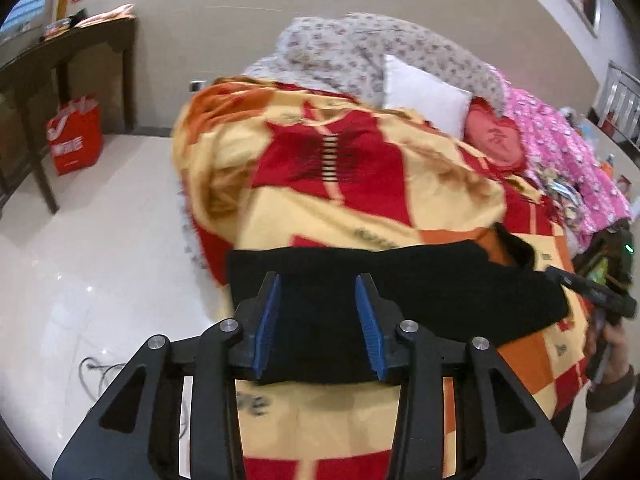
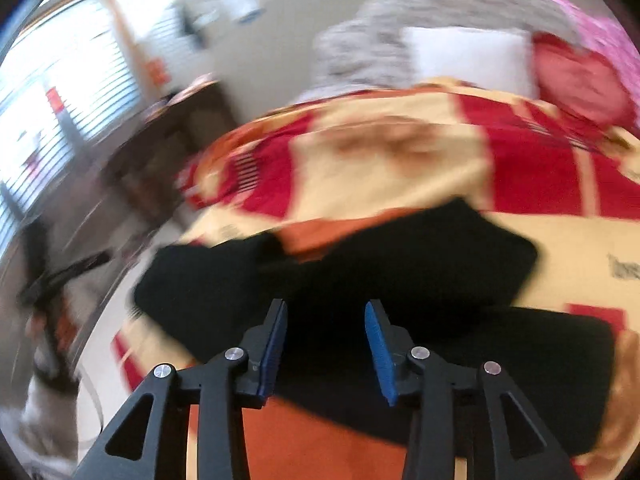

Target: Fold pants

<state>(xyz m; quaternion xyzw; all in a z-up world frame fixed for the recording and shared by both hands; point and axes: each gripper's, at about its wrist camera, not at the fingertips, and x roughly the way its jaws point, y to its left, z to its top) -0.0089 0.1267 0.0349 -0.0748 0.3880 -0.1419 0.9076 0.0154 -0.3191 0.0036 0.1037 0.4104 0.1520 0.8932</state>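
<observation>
Black pants (image 1: 400,292) lie folded across the red, yellow and orange blanket (image 1: 360,184) on the bed. My left gripper (image 1: 319,280) is open and empty, its blue pads (image 1: 266,320) hovering over the left part of the pants. The right gripper (image 1: 592,292) shows at the right edge of the left wrist view, by the pants' right end. In the blurred right wrist view the pants (image 2: 400,264) spread below my right gripper (image 2: 326,308), which is open and empty just above them, over the blanket (image 2: 400,148).
A white pillow (image 1: 424,96), a grey floral quilt (image 1: 360,48), a red heart cushion (image 1: 496,140) and pink bedding (image 1: 560,152) lie at the far end. A dark table (image 1: 60,64) and red bag (image 1: 76,136) stand left on the white floor (image 1: 100,260).
</observation>
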